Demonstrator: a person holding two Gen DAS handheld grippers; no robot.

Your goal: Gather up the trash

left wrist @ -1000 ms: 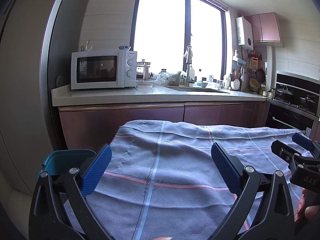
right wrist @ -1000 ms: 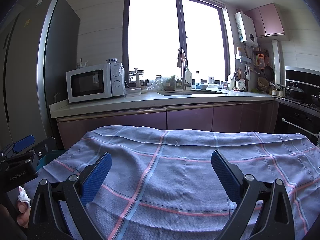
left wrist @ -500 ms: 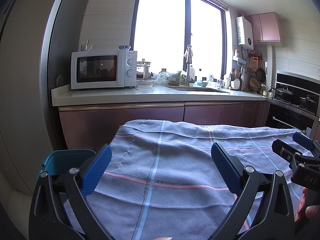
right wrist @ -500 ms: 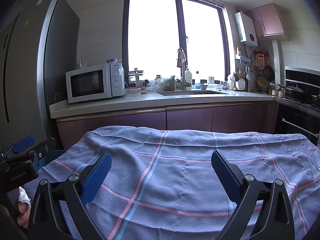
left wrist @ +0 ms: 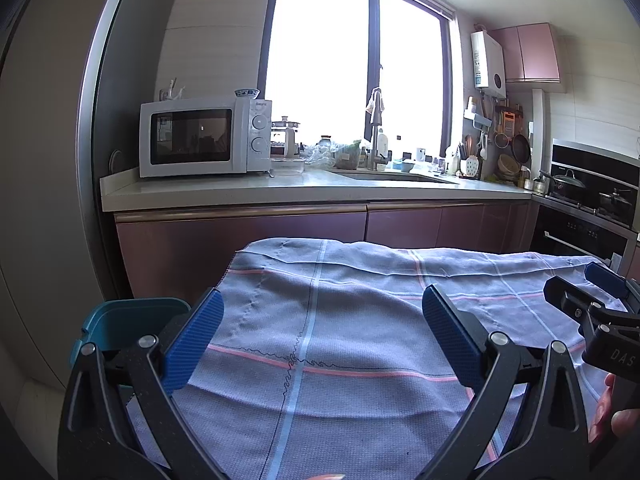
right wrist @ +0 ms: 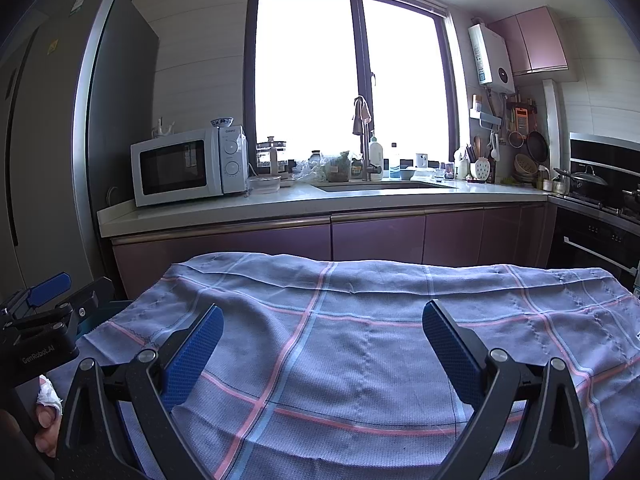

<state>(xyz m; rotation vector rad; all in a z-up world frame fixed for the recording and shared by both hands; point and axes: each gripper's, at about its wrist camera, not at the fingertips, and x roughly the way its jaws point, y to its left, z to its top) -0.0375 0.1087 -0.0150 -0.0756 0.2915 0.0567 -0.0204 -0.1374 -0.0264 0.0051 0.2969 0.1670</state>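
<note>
**Both grippers wide open over a checked cloth**

At lower left of the left wrist view, a teal plastic bin (left wrist: 120,324) sits beside the blue-grey checked cloth (left wrist: 360,320). Above the cloth, the left gripper (left wrist: 322,336) holds its blue-padded jaws wide apart, gripping nothing. Further right, the right gripper (right wrist: 322,336) is equally spread and empty. Behind stands a white microwave (right wrist: 188,166) on the pale counter (right wrist: 360,196). No trash shows.

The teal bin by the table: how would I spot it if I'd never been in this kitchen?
Start at the table under the blue checked cloth, in front of the pink counter cabinets. Look off its left edge, toward the tall grey fridge: the teal bin sits low there, open-topped, behind the left gripper. It is the only teal thing around.
</note>
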